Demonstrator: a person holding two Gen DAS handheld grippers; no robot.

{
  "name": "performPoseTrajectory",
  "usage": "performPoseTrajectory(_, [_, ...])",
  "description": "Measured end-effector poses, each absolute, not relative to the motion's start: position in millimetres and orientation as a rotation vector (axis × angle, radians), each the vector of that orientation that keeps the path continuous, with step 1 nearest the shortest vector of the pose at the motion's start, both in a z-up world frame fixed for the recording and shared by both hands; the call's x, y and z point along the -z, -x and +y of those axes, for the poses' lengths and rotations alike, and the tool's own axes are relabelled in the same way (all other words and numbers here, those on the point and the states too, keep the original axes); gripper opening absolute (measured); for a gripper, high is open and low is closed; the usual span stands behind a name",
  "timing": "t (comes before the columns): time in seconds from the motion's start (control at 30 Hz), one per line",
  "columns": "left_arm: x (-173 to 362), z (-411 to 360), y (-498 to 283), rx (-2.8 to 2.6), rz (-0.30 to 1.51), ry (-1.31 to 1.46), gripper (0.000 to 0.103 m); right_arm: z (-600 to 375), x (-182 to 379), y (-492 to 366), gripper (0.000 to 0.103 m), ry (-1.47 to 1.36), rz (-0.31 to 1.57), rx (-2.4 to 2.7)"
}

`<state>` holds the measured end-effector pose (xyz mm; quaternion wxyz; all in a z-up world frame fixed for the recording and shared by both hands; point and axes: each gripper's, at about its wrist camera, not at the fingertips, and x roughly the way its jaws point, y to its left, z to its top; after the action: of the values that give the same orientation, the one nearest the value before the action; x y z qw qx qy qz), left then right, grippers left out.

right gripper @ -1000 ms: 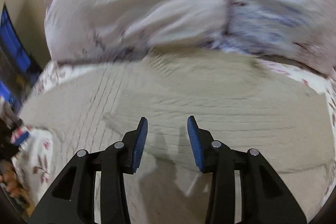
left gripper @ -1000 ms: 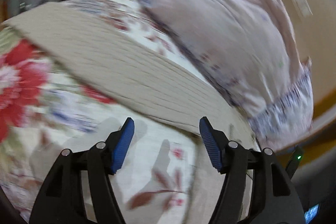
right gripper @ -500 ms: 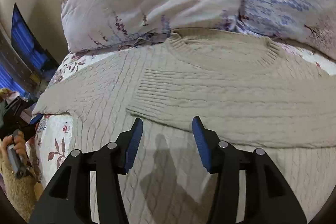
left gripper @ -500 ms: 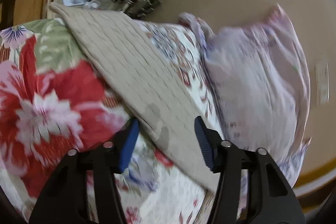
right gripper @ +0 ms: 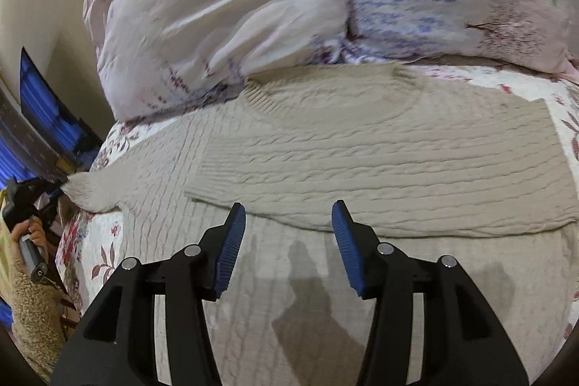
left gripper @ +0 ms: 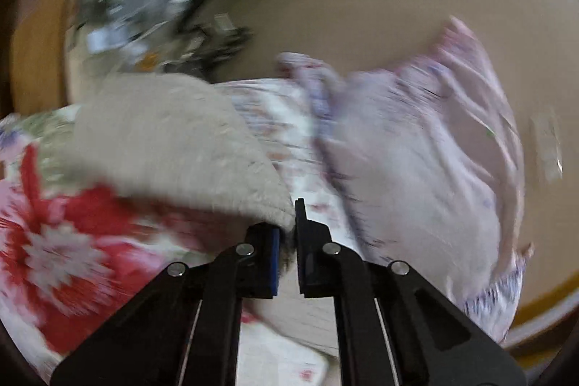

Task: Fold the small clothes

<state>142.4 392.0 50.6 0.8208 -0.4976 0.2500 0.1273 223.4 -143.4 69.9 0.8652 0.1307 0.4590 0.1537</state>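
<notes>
A beige cable-knit sweater (right gripper: 362,147) lies flat on a floral bedspread (right gripper: 564,104), its right sleeve folded across the chest. My right gripper (right gripper: 287,241) is open and empty, hovering just above the sweater's body below the folded sleeve. My left gripper (left gripper: 287,241) is shut on the cuff end of the other sleeve (left gripper: 173,147) and holds it lifted off the bed; the view is blurred. In the right wrist view that gripper (right gripper: 54,185) shows at the far left, pinching the sleeve tip (right gripper: 87,190).
A large pale pink patterned pillow (right gripper: 289,6) lies against the sweater's collar at the head of the bed; it also shows in the left wrist view (left gripper: 416,176). The bedspread has big red flowers (left gripper: 65,248). Cluttered objects (left gripper: 144,24) sit beyond the bed. A beige wall (left gripper: 398,6) is behind.
My left gripper has shut on the left sleeve's end and lifted it. My right gripper has opened wider and drawn back a little from the folded sleeve.
</notes>
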Motion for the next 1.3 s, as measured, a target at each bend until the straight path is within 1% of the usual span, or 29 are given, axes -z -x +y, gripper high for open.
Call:
performPoseTrajectory(0.1, [-84.7, 344.5, -167.7, -0.166, 0.526, 0.941, 0.007, -161.4, -71.0, -222.0, 0.056, -0.303, 0.947, -0.295])
performPoseTrajectory(0.17, [-102.1, 294.7, -191.3, -0.039, 0.544, 0.872, 0.007, -172.0, -69.7, -221.0, 0.056, -0.320, 0.945, -0.275])
performPoseTrajectory(0.27, [-110.4, 224.7, -220.6, 0.127, 0.592, 0.792, 0.007, -186.9, -65.5, -220.0, 0.056, -0.342, 0.951, -0.250])
performPoseTrajectory(0.4, [-99.5, 129.4, -249.1, 0.303, 0.675, 0.694, 0.007, -206.0, -61.5, -217.8, 0.056, -0.368, 0.949, -0.207])
performPoseTrajectory(0.53, [-62.9, 34.1, -263.2, 0.462, 0.835, 0.567, 0.008, -224.4, -57.7, -216.2, 0.056, -0.383, 0.946, -0.154])
performPoseTrajectory(0.57, [-54.1, 16.7, -264.9, 0.490, 0.890, 0.523, 0.013, -229.8, -56.7, -216.0, 0.056, -0.389, 0.947, -0.140])
performPoseTrajectory(0.6, [-49.2, 9.6, -266.0, 0.504, 0.922, 0.511, 0.020, -234.5, -56.1, -215.8, 0.056, -0.394, 0.949, -0.131])
performPoseTrajectory(0.63, [-43.2, 6.7, -262.7, 0.522, 0.944, 0.523, 0.024, -238.1, -56.2, -215.7, 0.056, -0.396, 0.949, -0.125])
performPoseTrajectory(0.67, [-40.7, 10.2, -257.1, 0.533, 0.946, 0.542, 0.032, -241.5, -57.6, -215.5, 0.056, -0.396, 0.944, -0.126])
performPoseTrajectory(0.7, [-41.3, 18.5, -253.0, 0.542, 0.936, 0.564, 0.036, -241.9, -59.5, -215.3, 0.056, -0.391, 0.939, -0.135])
performPoseTrajectory(0.77, [-44.8, 43.2, -243.6, 0.530, 0.908, 0.606, 0.037, -234.9, -66.1, -217.5, 0.056, -0.358, 0.926, -0.181])
performPoseTrajectory(0.97, [-34.2, 141.3, -225.2, 0.328, 0.818, 0.724, 0.037, -159.0, -89.9, -229.2, 0.054, -0.167, 0.861, -0.455])
performPoseTrajectory(1.03, [-25.8, 160.2, -224.3, 0.288, 0.816, 0.756, 0.037, -125.5, -92.7, -230.3, 0.054, -0.080, 0.843, -0.527])
performPoseTrajectory(1.13, [-13.4, 173.6, -224.3, 0.254, 0.839, 0.763, 0.037, -72.5, -91.0, -226.1, 0.054, 0.101, 0.810, -0.606])
performPoseTrajectory(1.2, [-4.8, 174.9, -226.5, 0.239, 0.872, 0.748, 0.037, -38.4, -86.0, -219.4, 0.054, 0.280, 0.766, -0.609])
performPoseTrajectory(1.3, [5.3, 175.2, -230.3, 0.232, 0.891, 0.758, 0.036, -4.7, -72.2, -214.5, 0.054, 0.482, 0.724, -0.592])
